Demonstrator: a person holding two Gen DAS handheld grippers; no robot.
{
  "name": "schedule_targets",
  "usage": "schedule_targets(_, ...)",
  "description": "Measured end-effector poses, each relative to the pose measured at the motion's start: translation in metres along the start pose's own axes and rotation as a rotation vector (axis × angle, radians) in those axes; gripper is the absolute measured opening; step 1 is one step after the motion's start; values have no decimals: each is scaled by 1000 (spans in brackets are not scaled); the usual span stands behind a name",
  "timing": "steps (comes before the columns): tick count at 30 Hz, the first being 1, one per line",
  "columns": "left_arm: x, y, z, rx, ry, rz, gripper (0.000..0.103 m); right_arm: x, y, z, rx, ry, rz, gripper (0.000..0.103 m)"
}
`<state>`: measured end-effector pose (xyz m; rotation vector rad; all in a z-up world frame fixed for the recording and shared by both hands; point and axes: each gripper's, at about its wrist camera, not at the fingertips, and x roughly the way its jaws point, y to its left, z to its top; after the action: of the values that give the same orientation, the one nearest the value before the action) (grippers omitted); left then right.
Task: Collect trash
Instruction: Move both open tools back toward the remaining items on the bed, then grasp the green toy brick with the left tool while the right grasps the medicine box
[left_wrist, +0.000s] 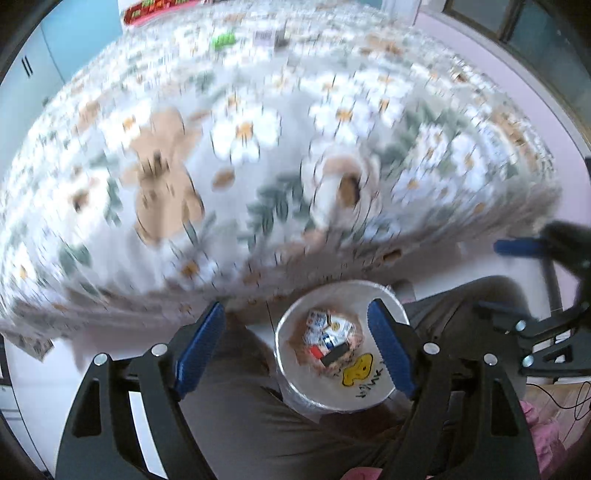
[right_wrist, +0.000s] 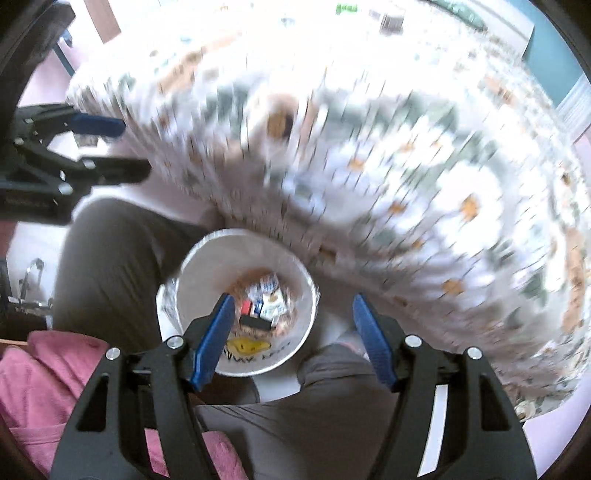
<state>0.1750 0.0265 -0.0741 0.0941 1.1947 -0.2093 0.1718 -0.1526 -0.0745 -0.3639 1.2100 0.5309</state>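
Trash bin (left_wrist: 334, 354) sits directly below both grippers, wrappers inside. Left gripper (left_wrist: 299, 343) and right gripper (right_wrist: 291, 339) are released, holding nothing. Right looks nearer.

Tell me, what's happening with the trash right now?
Left gripper open, empty. Right gripper open, empty. Round white trash bin below, wrappers inside. Nothing blocking it.

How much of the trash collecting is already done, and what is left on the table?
Done: several wrappers and small packets lie inside the white bin on the floor. In hand: nothing; the left gripper and right gripper are both open and empty above the bin. Left: a few small items, one a green item, sit at the far edge of the flowered tablecloth; blur hides what they are.
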Motion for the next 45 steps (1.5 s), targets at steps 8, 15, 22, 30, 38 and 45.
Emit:
schedule_targets(8, -56, 5, 43, 51, -122, 43, 89, -80, -31, 38, 15, -172, -39, 78)
schedule_targets(15, -74, 19, 84, 62, -164, 69, 90, -113, -54, 82, 13, -270, -90, 82)
schedule_targets(22, -76, 33, 131, 104, -196, 122, 90, -128, -70, 132, -32, -338, -95, 82)
schedule_targets(30, -66, 54, 186, 144, -224, 128, 90, -114, -87, 188, -82, -349, -92, 82)
schedule_targets(38, -33, 85, 235, 132, -188, 121, 90, -80, -112, 240, -85, -319, -51, 82)
schedule_targets(45, -4, 99, 264, 171, -171, 130, 90, -50, -133, 276, -70, -299, -20, 82)
